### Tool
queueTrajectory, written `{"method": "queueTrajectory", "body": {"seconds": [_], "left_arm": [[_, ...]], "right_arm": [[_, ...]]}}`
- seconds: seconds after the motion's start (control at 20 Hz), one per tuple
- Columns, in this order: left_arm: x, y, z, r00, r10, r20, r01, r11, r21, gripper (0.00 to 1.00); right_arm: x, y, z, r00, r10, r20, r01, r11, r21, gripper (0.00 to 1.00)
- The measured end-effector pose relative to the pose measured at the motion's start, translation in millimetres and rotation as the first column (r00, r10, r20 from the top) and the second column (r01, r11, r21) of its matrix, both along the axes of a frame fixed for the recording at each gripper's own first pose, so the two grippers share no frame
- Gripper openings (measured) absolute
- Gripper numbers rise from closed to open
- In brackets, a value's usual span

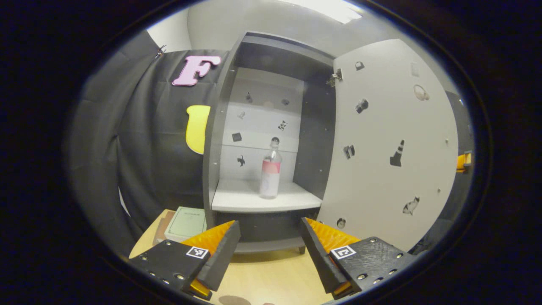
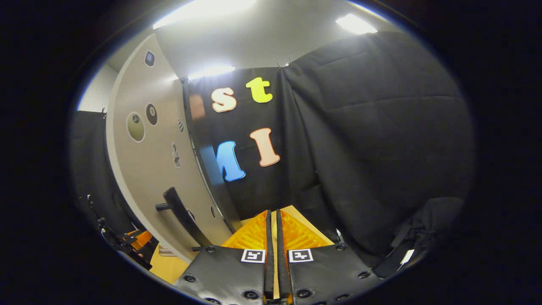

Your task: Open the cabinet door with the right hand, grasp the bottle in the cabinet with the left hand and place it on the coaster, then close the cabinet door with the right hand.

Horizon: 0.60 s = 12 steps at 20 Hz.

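The grey cabinet [image 1: 220, 140] stands open on the wooden table, its door [image 1: 389, 144] swung out to the right. Inside, a clear bottle [image 1: 270, 169] with a red label and dark cap stands upright on the white shelf [image 1: 237, 199]. My left gripper [image 1: 269, 245] is open in front of the cabinet, below the shelf and well short of the bottle. In the right gripper view, the door's outer face [image 2: 148, 169] with its dark handle [image 2: 182, 214] is to the left. My right gripper [image 2: 274, 224] is shut on nothing, just right of the door's edge, clear of the handle.
A greenish book [image 1: 186, 222] lies on the wooden table [image 1: 262, 275] left of the cabinet base. Black cloth walls close in on the left and the right. A bit of the other gripper [image 1: 463, 161] peeks past the door's far edge.
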State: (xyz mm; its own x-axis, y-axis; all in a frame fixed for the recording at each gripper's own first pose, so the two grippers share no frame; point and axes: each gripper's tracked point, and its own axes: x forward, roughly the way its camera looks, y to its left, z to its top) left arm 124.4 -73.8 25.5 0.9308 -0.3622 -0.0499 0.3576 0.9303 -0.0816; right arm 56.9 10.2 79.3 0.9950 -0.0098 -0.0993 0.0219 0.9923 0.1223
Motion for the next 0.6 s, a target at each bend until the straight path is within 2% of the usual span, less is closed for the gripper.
{"method": "queueTrajectory", "body": {"seconds": [0.2,0.25,0.3,0.35,0.45,0.5,0.6], "left_arm": [[59,-15,43,0.999,-0.004,0.031,0.005,0.999,-0.052,0.89],[76,-17,51,0.999,0.003,0.037,-0.001,0.998,-0.060,0.89],[89,-18,57,0.999,0.006,0.045,-0.003,0.998,-0.063,0.89],[107,-21,65,0.998,0.010,0.057,-0.007,0.998,-0.061,0.89],[134,-27,74,0.997,0.011,0.076,-0.008,0.999,-0.044,0.89],[147,-30,78,0.996,0.014,0.087,-0.011,0.999,-0.033,0.89],[169,-40,84,0.994,0.006,0.108,-0.005,1.000,-0.013,0.89]], "right_arm": [[43,-16,-4,0.999,-0.045,-0.017,0.046,0.998,0.052,0.12],[52,-18,-5,0.998,-0.053,-0.020,0.054,0.997,0.063,0.02],[60,-21,-7,0.998,-0.057,-0.024,0.059,0.996,0.071,0.13],[68,-26,-10,0.997,-0.069,-0.027,0.070,0.995,0.070,0.17],[82,-32,-12,0.996,-0.085,-0.029,0.086,0.994,0.065,0.18],[89,-34,-13,0.995,-0.090,-0.034,0.092,0.994,0.065,0.24],[98,-39,-15,0.994,-0.104,-0.041,0.106,0.992,0.067,0.24]]}}
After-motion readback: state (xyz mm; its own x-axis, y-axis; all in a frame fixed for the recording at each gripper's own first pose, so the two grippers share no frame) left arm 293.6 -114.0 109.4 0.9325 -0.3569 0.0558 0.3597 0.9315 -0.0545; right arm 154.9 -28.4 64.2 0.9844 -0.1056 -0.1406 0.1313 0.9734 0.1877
